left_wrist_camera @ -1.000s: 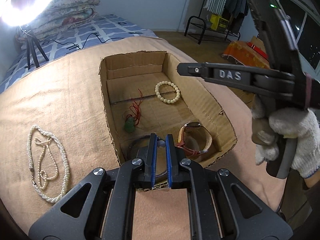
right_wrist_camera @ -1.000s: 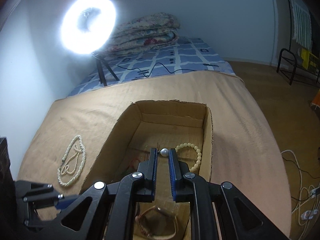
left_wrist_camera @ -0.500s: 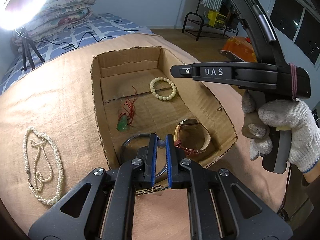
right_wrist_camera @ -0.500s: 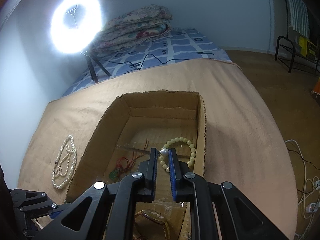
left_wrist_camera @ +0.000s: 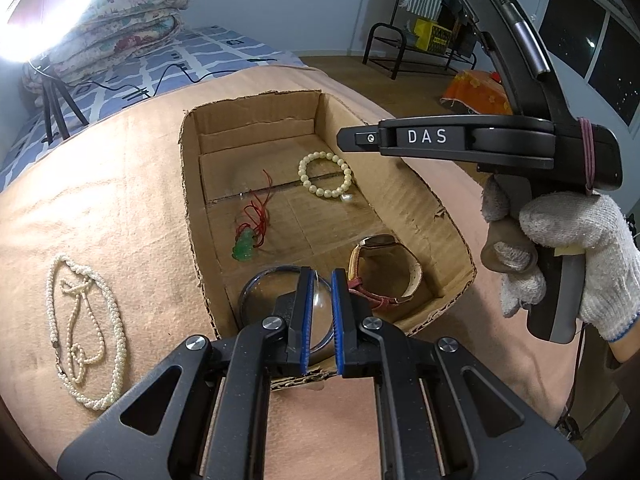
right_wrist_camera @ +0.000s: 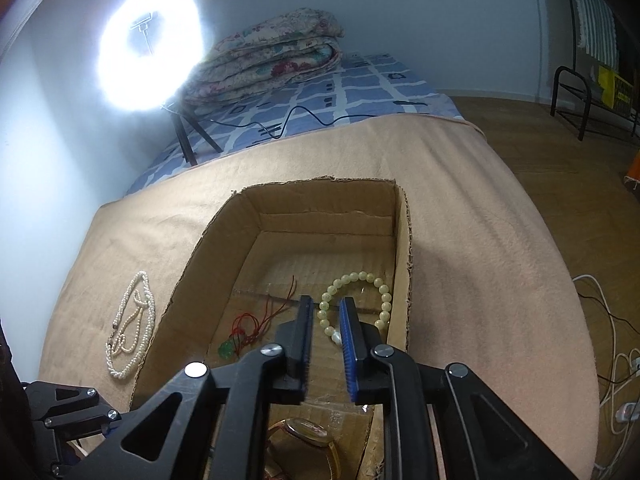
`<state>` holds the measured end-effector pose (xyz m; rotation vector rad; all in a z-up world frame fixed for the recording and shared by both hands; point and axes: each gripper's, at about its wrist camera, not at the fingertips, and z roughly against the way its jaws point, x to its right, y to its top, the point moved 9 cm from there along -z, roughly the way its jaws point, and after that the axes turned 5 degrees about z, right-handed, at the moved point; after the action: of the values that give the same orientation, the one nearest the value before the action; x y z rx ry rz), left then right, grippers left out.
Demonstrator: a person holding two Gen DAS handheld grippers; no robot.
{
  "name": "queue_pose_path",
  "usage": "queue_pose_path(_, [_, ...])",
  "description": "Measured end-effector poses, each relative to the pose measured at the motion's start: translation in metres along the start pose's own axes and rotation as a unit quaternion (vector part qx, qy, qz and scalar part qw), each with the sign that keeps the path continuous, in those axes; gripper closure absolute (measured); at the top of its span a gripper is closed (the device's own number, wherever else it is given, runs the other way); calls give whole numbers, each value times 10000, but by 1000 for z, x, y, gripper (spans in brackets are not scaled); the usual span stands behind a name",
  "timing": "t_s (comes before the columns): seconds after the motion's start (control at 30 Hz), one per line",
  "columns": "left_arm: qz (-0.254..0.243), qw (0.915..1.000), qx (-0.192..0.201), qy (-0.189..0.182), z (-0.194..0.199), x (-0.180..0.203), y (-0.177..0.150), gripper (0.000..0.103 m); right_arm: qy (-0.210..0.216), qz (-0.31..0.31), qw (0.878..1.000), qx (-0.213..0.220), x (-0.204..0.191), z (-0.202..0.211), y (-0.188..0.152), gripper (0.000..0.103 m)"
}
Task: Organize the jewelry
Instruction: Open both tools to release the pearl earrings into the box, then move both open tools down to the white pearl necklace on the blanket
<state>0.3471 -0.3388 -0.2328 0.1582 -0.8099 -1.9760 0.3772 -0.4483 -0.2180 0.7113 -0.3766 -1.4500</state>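
A cardboard box (left_wrist_camera: 192,216) (right_wrist_camera: 404,264) on the tan blanket holds a cream bead bracelet (left_wrist_camera: 325,174) (right_wrist_camera: 358,300), a loose pearl (left_wrist_camera: 346,198) (right_wrist_camera: 335,337) beside it, a green pendant on red cord (left_wrist_camera: 245,246) (right_wrist_camera: 228,347), a watch (left_wrist_camera: 386,268) (right_wrist_camera: 308,438) and a clear round bangle (left_wrist_camera: 264,284). A white pearl necklace (left_wrist_camera: 82,326) (right_wrist_camera: 132,320) lies on the blanket left of the box. My left gripper (left_wrist_camera: 320,276) hovers over the box's near end, slightly open and empty. My right gripper (right_wrist_camera: 324,304) is above the box, open and empty.
A ring light on a tripod (right_wrist_camera: 148,40) and folded quilts (right_wrist_camera: 272,56) stand on the bed behind. A clothes rack (left_wrist_camera: 420,36) and orange cloth (left_wrist_camera: 476,94) are on the floor at right. Cables (right_wrist_camera: 616,344) lie right of the bed.
My right gripper opened and dropped the pearl, which now lies in the box next to the bead bracelet. My left gripper opened slightly; the small bead between its pads is gone.
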Motion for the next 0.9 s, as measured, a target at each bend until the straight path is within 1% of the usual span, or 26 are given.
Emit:
queue_pose_path(0.07, [7, 10000, -9, -8, 0, 0, 0, 95, -9, -12, 10000, 14, 0, 0, 0, 80])
queue_pose_path(0.1, [10, 10000, -14, -9, 0, -1, 0, 91, -13, -23, 10000, 24, 0, 0, 1, 79])
queue_pose_path(0.17, [37, 10000, 28, -14, 3, -3, 0, 59, -27, -35, 10000, 44, 0, 1, 1, 71])
queue_pose_path(0.2, [54, 10000, 69, -14, 5, -3, 0, 54, -49, -37, 10000, 51, 0, 2, 2, 68])
queue_pose_path(0.23, [75, 9999, 111, -20, 8, -4, 0, 51, -76, -39, 9999, 60, 0, 3, 2, 60])
queue_pose_path(0.27, [89, 9999, 112, -29, 9, -5, 1, 51, -97, -42, 9999, 82, 0, 4, 3, 50])
queue_pose_path(0.3, [94, 9999, 112, -35, 10, -4, 0, 51, -116, -43, 9999, 112, 0, 5, 4, 45])
queue_pose_path(0.33, [100, 9999, 115, -36, 11, -5, 1, 51, -154, -47, 9997, 157, 0, 8, 5, 38])
queue_pose_path(0.53, [66, 9998, 148, -71, 19, -3, 0, 50, -331, -186, 9988, 316, 5, 19, 11, 17])
queue_pose_path(0.6, [62, 9998, 169, -75, 22, -3, 0, 48, -429, -235, 9980, 394, 7, 24, 14, 15])
queue_pose_path(0.63, [73, 9998, 188, -89, 25, -3, 0, 45, -470, -251, 9976, 438, 8, 27, 15, 15])
queue_pose_path(0.7, [99, 9996, 228, -108, 30, -4, 0, 41, -545, -279, 9971, 456, 8, 31, 16, 11])
queue_pose_path(0.77, [113, 9995, 256, -117, 35, -5, -1, 36, -647, -298, 9963, 481, 9, 35, 16, 3])
queue_pose_path(0.83, [109, 9995, 293, -95, 41, -7, -1, 31, -750, -277, 9951, 577, 9, 41, 18, 2])
queue_pose_path(0.9, [100, 9993, 339, -78, 46, -9, -1, 30, -802, -245, 9945, 626, 6, 46, 19, 0])
